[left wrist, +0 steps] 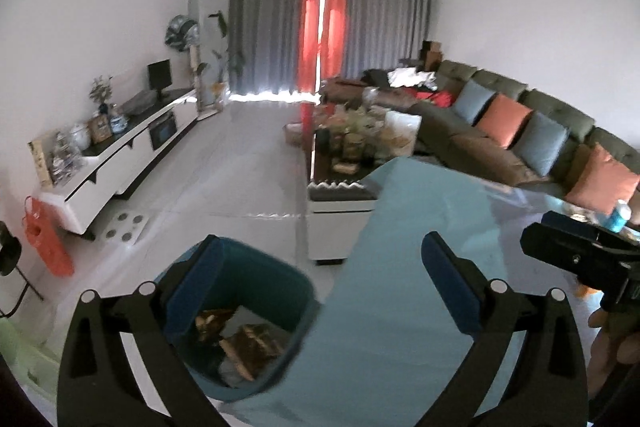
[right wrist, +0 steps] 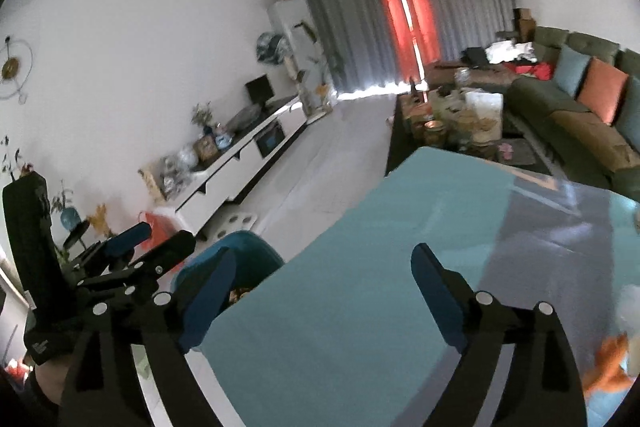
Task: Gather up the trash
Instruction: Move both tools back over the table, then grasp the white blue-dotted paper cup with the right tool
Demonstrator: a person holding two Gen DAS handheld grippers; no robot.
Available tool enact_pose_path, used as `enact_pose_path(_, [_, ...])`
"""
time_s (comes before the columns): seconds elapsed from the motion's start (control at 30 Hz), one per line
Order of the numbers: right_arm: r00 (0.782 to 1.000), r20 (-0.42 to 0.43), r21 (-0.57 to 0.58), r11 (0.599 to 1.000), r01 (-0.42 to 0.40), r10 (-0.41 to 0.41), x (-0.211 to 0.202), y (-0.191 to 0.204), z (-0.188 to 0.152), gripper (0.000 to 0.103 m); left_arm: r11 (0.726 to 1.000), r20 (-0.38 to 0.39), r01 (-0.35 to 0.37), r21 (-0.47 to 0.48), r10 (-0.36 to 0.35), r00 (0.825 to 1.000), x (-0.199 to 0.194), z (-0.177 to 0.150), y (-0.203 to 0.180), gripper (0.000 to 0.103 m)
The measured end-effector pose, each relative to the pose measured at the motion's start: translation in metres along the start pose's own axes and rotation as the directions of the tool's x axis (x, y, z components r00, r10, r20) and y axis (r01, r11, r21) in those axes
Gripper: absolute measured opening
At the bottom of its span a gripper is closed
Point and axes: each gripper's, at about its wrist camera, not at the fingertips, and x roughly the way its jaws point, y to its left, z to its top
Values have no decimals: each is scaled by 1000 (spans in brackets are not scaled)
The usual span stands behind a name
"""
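A teal trash bin (left wrist: 256,291) stands on the floor at the left edge of the light-blue table (left wrist: 400,307). Brown and grey scraps (left wrist: 248,343) lie in it. My left gripper (left wrist: 320,275) is open and empty, above the bin and the table edge. My right gripper (right wrist: 324,291) is open and empty over the table (right wrist: 340,267); the bin (right wrist: 248,259) shows behind its left finger. An orange and white piece of trash (right wrist: 612,367) lies at the right edge of the table. The left gripper (right wrist: 152,247) shows in the right wrist view, the right gripper's body (left wrist: 580,255) in the left.
A white TV cabinet (left wrist: 132,143) runs along the left wall. A cluttered coffee table (left wrist: 352,143) and a long sofa (left wrist: 520,131) with cushions lie beyond the table. An orange bag (left wrist: 44,239) hangs at the left. A blue bottle (left wrist: 620,215) stands at the right.
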Motion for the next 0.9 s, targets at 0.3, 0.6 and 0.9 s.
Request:
enact_pose_path(0.3, [992, 92, 65, 995, 79, -85, -69, -38, -31, 92, 988, 12, 151, 29, -152, 988, -29, -5, -60, 98])
enact_pose_path(0.6, [944, 149, 117, 953, 278, -294, -142, -76, -65, 92, 948, -24, 302, 103, -301, 953, -43, -21, -127, 98])
enact_pose_path(0.9, [883, 111, 249, 873, 420, -456, -190, -128, -106, 92, 901, -68, 404, 156, -398, 915, -37, -33, -184, 98])
